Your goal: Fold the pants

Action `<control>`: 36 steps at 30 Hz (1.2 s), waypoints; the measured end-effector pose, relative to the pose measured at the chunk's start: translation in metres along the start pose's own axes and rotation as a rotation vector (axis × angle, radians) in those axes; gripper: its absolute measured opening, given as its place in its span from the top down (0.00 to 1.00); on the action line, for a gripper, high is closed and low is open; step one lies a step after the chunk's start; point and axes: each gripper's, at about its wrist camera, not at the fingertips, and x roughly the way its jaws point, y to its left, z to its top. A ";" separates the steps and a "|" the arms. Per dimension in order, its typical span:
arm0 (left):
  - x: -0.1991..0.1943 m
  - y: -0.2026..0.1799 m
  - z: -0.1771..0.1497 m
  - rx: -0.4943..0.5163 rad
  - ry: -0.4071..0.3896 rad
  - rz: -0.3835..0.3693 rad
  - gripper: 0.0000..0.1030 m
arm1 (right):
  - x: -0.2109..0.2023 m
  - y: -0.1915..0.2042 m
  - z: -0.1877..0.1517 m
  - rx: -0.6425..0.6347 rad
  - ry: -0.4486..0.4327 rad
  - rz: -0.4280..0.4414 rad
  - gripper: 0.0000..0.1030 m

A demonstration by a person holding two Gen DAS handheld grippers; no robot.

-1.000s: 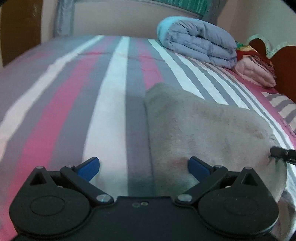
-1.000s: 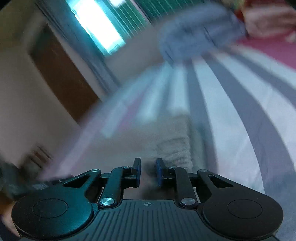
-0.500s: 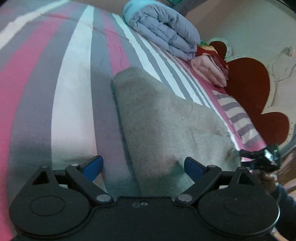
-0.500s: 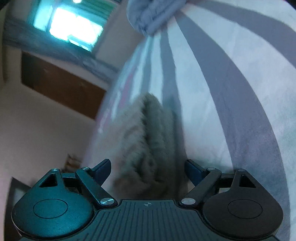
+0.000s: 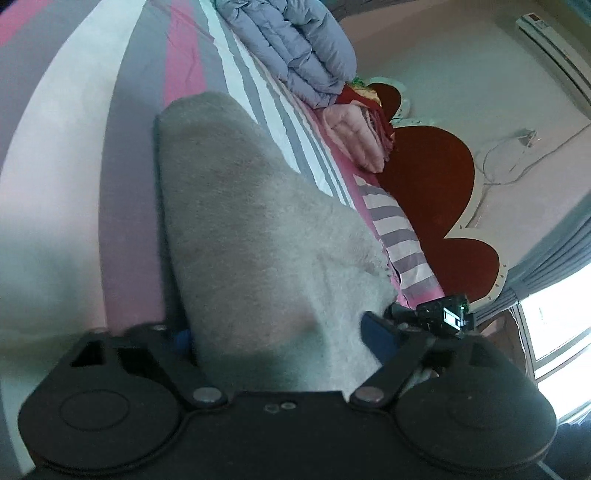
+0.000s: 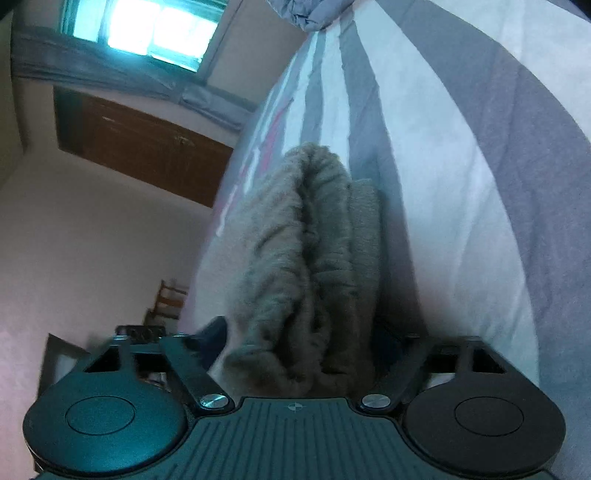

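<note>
Left tool (image 5: 277,338): jaws spread wide, straddling the near end of the grey pants (image 5: 255,236). The fabric fills the gap between the blue fingertips (image 5: 376,338), but the jaws are not clamped on it; whether the pads touch the cloth cannot be told.

Right tool (image 6: 306,339): jaws likewise wide apart, with the bunched, layered edge of the pants (image 6: 314,258) lying between them. The right-hand fingertip is hidden in shadow behind the fabric, so contact cannot be confirmed. No grip is evident.

The pants lie folded in a long thick bundle on the bed (image 5: 66,155), across its pink, grey and white striped sheet. In the left wrist view the right tool's body (image 5: 443,314) shows at the far side of the bundle, close against its corner.

Beyond the pants, a folded lavender quilt (image 5: 295,51) and a pink folded blanket (image 5: 354,136) rest near the dark red headboard (image 5: 436,192). A wooden cabinet (image 6: 144,147) and a window (image 6: 147,29) appear in the right wrist view.
</note>
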 end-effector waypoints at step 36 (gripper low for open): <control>0.012 0.094 0.150 -0.058 -0.303 0.067 0.41 | 0.139 -0.025 0.205 -0.109 -0.092 -0.017 0.33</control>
